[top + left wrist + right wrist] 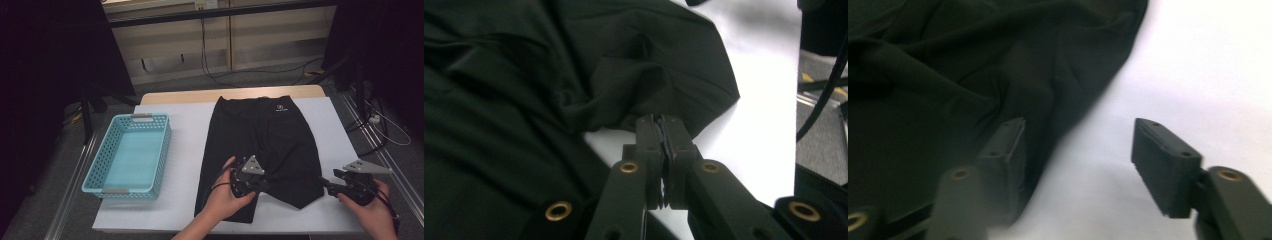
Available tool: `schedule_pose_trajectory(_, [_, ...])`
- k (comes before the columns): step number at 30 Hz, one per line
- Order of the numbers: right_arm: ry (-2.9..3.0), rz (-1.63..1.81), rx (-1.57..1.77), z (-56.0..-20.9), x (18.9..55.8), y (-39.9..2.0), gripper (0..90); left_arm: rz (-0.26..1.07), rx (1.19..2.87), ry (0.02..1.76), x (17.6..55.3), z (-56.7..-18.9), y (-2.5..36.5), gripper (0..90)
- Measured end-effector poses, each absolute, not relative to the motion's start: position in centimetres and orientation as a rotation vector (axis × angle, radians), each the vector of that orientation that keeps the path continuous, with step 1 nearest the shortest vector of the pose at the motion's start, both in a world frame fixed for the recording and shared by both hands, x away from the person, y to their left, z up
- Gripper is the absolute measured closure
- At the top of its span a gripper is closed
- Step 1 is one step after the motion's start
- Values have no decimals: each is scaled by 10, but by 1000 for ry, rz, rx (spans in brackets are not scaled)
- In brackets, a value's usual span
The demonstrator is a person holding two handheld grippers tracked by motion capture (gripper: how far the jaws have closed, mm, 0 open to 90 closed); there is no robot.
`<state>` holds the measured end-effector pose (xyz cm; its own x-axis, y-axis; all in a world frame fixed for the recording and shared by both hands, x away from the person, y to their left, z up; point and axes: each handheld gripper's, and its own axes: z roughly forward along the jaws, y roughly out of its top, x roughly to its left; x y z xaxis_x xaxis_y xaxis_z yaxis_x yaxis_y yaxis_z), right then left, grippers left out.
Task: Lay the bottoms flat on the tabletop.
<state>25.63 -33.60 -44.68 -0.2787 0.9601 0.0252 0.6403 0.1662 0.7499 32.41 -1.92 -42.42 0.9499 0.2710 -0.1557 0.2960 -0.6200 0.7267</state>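
Turquoise basket [128, 155] sits well left of your black shorts [265, 140], blocking nothing. Shorts run lengthwise, waistband away from you. Your left gripper [263, 184] clamps a hem; your right gripper [325, 182] gapes beside the cloth's edge.

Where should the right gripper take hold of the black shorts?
At the hem corner of the black shorts, coming in level from the table's right edge. That corner lies flat and free on the white cloth, right before the open right gripper.

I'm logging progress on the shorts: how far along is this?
Early. The black shorts lie spread flat. The left tongs are shut on the inner hem; the right tongs are open at the outer hem. No fold shows yet, and the blue basket holds nothing.
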Motion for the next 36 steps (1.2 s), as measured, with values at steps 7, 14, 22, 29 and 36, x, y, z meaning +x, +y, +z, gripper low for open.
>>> schedule_pose_trajectory(7, [2060,880,1532,-456,263,-323,684,-41,2253,424,325,-426,-16,878])
schedule_pose_trajectory(14, [2124,925,1500,-451,262,-321,900,-43,2241,405,322,-423,-16,878])
schedule_pose_trajectory(22, [2021,1022,1497,-416,267,-332,900,-42,2197,426,328,-418,-19,876])
schedule_pose_trajectory(29, [2087,917,1489,-446,318,-310,730,-36,2245,504,342,-438,-18,876])
schedule_pose_trajectory(36, [2035,960,1511,-445,304,-309,521,-25,2260,492,338,-439,-18,872])
